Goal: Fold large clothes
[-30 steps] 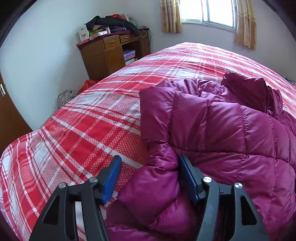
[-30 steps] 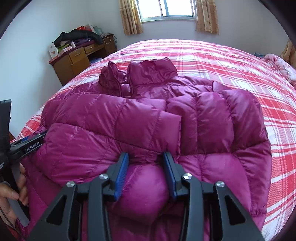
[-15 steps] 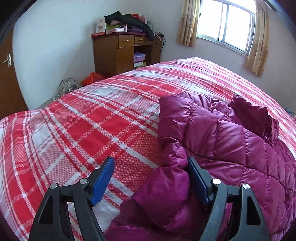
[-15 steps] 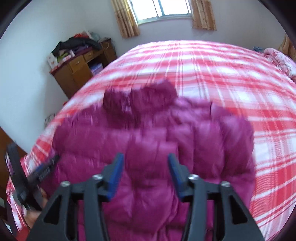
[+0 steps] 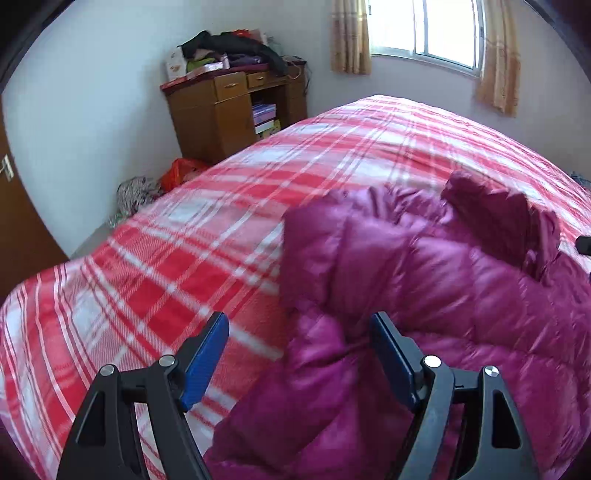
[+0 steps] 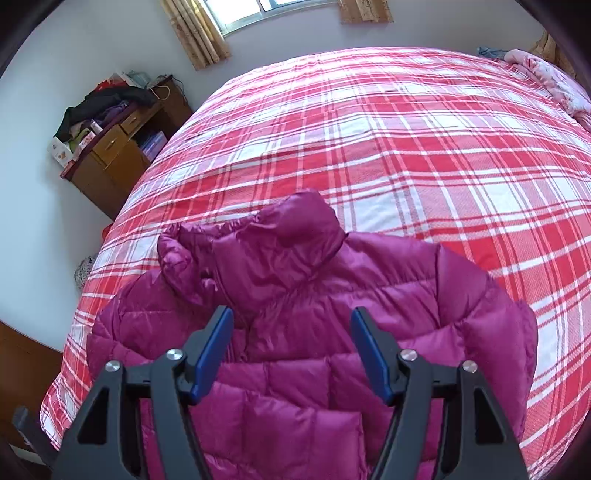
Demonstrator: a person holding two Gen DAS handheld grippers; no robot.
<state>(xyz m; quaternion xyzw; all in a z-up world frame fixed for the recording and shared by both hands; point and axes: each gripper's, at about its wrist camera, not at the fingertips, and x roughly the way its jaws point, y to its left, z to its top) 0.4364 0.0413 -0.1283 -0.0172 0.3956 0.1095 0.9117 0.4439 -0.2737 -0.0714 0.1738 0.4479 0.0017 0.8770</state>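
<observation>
A magenta quilted puffer jacket [image 6: 332, 295] lies on the red plaid bed [image 6: 406, 147], collar toward the far side, both sleeves folded across its front. In the left wrist view the jacket [image 5: 443, 295] fills the right half. My left gripper [image 5: 299, 336] is open at the jacket's left edge, a bunched fold of fabric between its wide-spread fingers. My right gripper [image 6: 291, 332] is open and empty, raised above the jacket's chest just below the collar [image 6: 288, 240].
A wooden dresser [image 5: 229, 107] piled with clothes stands by the wall left of the bed. Bags and a bundle [image 5: 147, 188] lie on the floor beside it. A pink cloth [image 6: 546, 77] lies at the bed's far right. A window [image 5: 424, 29] is behind.
My right gripper opened wider, let go of the folded sleeve and rose forward above the jacket. My left gripper also opened wider and lifted a little at the jacket's left edge.
</observation>
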